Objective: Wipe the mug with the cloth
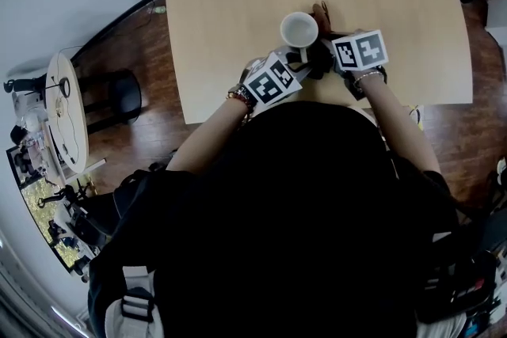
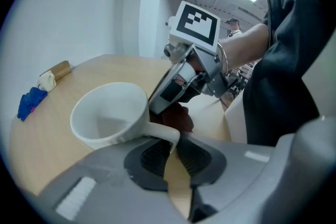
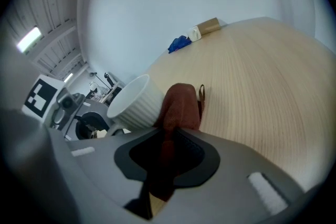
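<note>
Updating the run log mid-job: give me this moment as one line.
left gripper: jaws shut on mug handle | right gripper: jaws shut on cloth | cloth against mug's outer wall

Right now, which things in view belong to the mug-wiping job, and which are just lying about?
In the job: white mug, its handle gripped in the left tongs; brown cloth, clamped in the right tongs, right beside the mug's ribbed side.

Lying about: blue crumpled thing, small white lump and tan roll, together near the table's far edge.

Pale wooden table (image 1: 238, 12), blue wad (image 3: 179, 43), brown roll (image 3: 208, 25)
</note>
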`<state>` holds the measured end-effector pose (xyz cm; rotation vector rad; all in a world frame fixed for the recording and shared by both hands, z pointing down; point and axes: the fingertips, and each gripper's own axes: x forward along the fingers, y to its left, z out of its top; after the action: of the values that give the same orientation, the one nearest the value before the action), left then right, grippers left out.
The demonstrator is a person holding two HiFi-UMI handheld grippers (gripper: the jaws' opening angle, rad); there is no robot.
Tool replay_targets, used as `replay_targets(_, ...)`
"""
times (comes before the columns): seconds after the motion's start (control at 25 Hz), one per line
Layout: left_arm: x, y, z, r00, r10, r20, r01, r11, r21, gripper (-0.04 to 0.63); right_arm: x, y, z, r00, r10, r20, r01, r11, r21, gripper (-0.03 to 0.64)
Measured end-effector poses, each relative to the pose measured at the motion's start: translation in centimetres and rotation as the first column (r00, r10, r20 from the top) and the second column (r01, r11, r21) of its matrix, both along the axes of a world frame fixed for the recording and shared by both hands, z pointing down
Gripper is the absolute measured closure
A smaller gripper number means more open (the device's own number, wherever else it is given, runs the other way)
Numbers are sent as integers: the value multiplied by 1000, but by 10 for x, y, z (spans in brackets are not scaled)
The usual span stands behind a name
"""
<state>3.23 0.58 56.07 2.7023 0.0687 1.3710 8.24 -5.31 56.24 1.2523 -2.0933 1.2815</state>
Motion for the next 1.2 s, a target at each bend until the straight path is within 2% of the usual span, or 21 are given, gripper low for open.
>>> replay_targets(0.16,5,0,-7,1000,-19,-13,19,1000,-10,549,1,-1,4,999,43,-4,-43,999,-2,555)
replay_targets(0.4,11,-2,-8,996,-81,-39,80,996,-29,549,-3,6,-29,990,50,132,-58,997,57,555)
replay_targets(0.52,15,-1,-10,992,-117,-47,114,992,-55,551,-7,11,-44,988,15,152,-30,995,94,555)
replay_targets(0.64,14,2,-14,989,-142,-30,139,986,-87,552,-11,14,-52,992,-16,126,1,993,119,555)
replay_targets(0.72,17,2,-15,988,-151,-42,147,986,-84,552,-12,12,-51,994,-29,102,16,992,129,555)
replay_targets(0.84,24,-3,-14,984,-159,-81,154,986,-57,552,-10,9,-43,997,-48,55,40,990,134,555)
replay_targets(1.0,25,-1,-12,980,-176,-91,173,984,-38,552,-6,9,-24,997,-73,-36,76,991,111,555)
replay_targets(1.2,25,1,1,974,-209,-83,211,977,16,563,-2,9,-11,997,-52,-59,57,994,92,555)
